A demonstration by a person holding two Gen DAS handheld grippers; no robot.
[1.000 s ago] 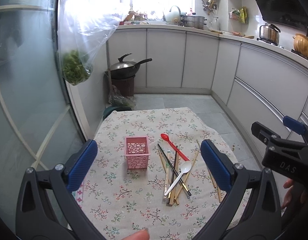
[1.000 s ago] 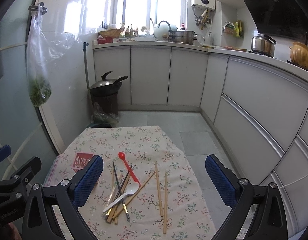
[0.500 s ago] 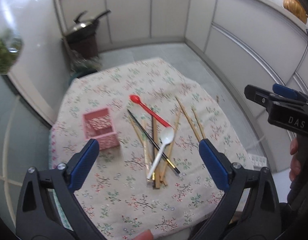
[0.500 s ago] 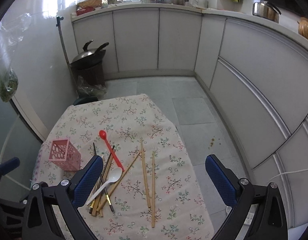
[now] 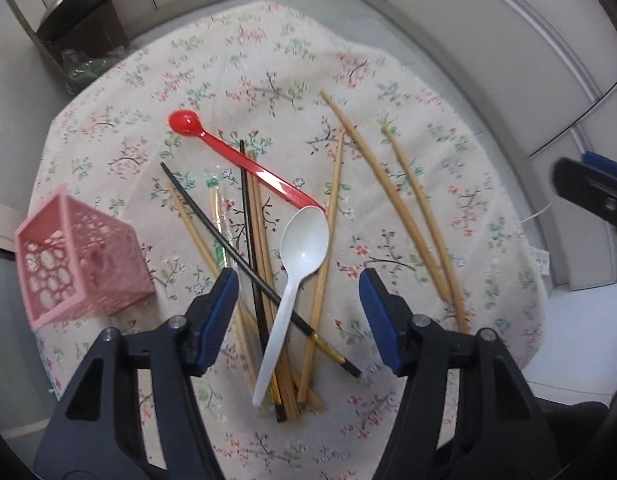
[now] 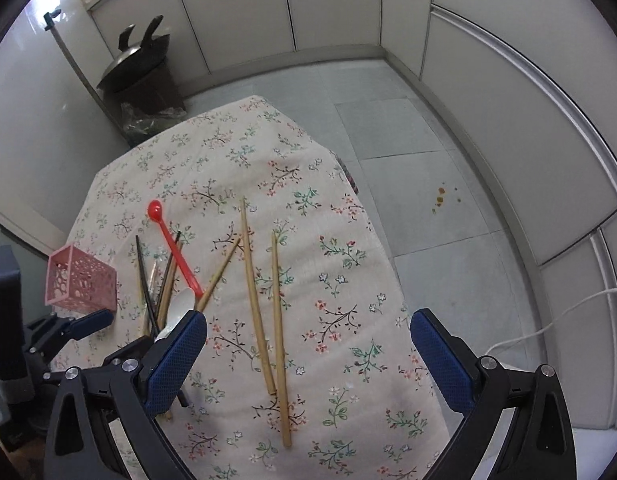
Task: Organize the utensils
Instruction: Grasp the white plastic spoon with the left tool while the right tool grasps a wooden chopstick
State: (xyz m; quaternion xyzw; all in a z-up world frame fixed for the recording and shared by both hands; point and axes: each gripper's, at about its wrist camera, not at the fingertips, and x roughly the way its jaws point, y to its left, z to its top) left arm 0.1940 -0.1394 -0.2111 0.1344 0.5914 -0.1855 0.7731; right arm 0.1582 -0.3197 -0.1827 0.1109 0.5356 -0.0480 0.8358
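Both claws have dropped low over the desk (image 6: 348,264), jaws wide, empty. Left claw (image 5: 298,316) now straddles the white spoon (image 5: 296,276) atop the chopstick pile (image 5: 264,264); pink basket (image 5: 80,264) sits left. Right claw (image 6: 308,360) above two loose chopsticks (image 6: 264,308). Nothing sorted; pickup looks next.

You see a floral cloth (image 6: 308,184) over the counter, a black wok (image 6: 136,58) beyond, and a white cable (image 6: 548,324) on the floor.

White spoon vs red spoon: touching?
Touching. Left wrist view: the red spoon's handle end runs up against the rim of the white spoon's bowl, no tablecloth visible between them. Both grippers are open and hold nothing.
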